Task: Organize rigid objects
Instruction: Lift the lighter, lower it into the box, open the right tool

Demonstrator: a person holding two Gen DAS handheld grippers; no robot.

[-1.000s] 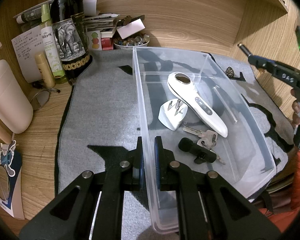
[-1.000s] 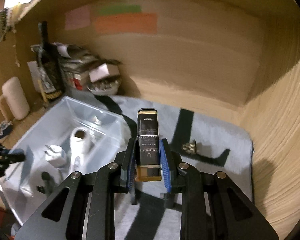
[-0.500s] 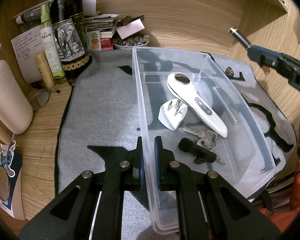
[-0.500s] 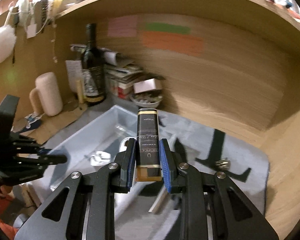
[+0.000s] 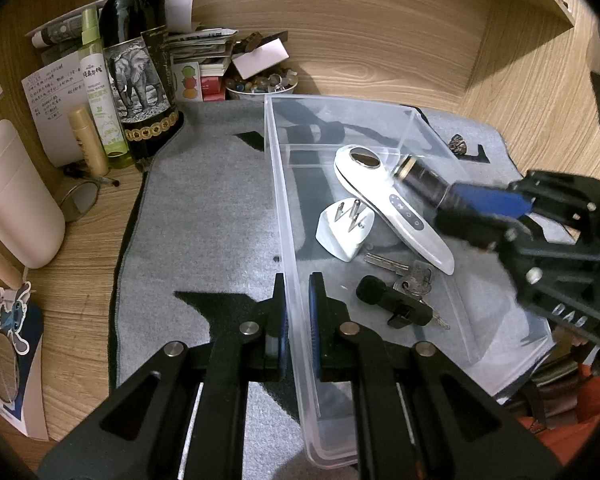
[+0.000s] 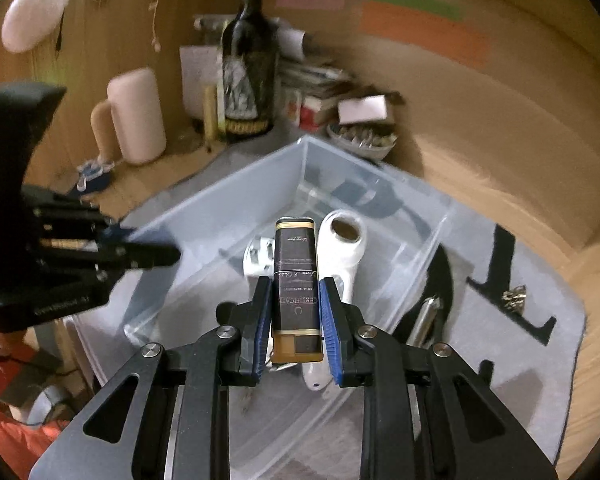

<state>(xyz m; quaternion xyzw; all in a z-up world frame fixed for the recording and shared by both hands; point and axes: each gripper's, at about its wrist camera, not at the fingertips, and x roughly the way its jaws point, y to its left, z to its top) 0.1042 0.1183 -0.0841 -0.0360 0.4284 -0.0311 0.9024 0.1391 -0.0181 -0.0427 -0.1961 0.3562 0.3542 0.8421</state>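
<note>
Bottle (image 6: 297,280), small, dark and gold-capped, sits squeezed between the blue pads of the right hand-held gripper (image 6: 295,312). Its long side points forward, out over the clear plastic box (image 6: 236,204) just below and ahead. The left hand-held gripper (image 5: 297,316) is pinched shut on the box's near wall. Inside lie a white handheld device (image 5: 392,204), a white plug (image 5: 342,228) and keys (image 5: 410,280). The bottle's label is too blurry to read, and its base hides behind the pads.

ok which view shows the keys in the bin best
The left wrist view: the keys lie in plain sight on the bin floor, beside the black clip. In the right wrist view, the right gripper and its bottle hide them.
</note>
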